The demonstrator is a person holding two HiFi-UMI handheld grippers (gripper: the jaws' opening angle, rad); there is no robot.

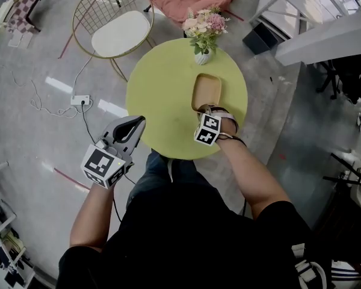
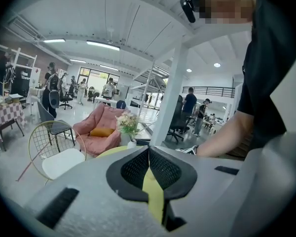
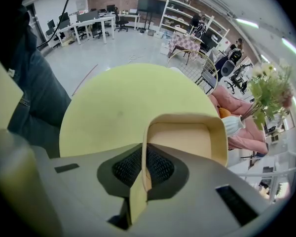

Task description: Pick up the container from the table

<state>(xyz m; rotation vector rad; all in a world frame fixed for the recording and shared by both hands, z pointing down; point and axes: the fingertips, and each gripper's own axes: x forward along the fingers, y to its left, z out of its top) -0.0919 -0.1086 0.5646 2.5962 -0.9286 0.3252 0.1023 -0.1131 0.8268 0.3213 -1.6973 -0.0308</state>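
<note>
**Container pinched by its near wall; lift not yet confirmed**

At the left, the left gripper [image 1: 136, 124] hangs just off the near-left edge of the round yellow-green table [image 1: 159, 95], over the floor. Its own view shows the two pads pressed together with nothing between them. It appears to have no share in the pick-up at this moment.

On the right half of the tabletop is the container [image 1: 207, 91], a shallow tan tray with rounded corners, and it is empty. It lies between the person and the vase of flowers [image 1: 203, 35] at the far edge, near the vase but apart from it.

The right gripper [image 1: 206, 109] points steeply down at the near end of the tray. In the right gripper view its jaws are clamped on the thin near wall, one pad inside the tray and one outside.

By this reading, the reach and the grip are done. What is left is to raise the tray clear of the table and hold it steady. Whether its base has already left the surface cannot be told. The head view looks almost straight down, and the right gripper view hides the underside.
</note>
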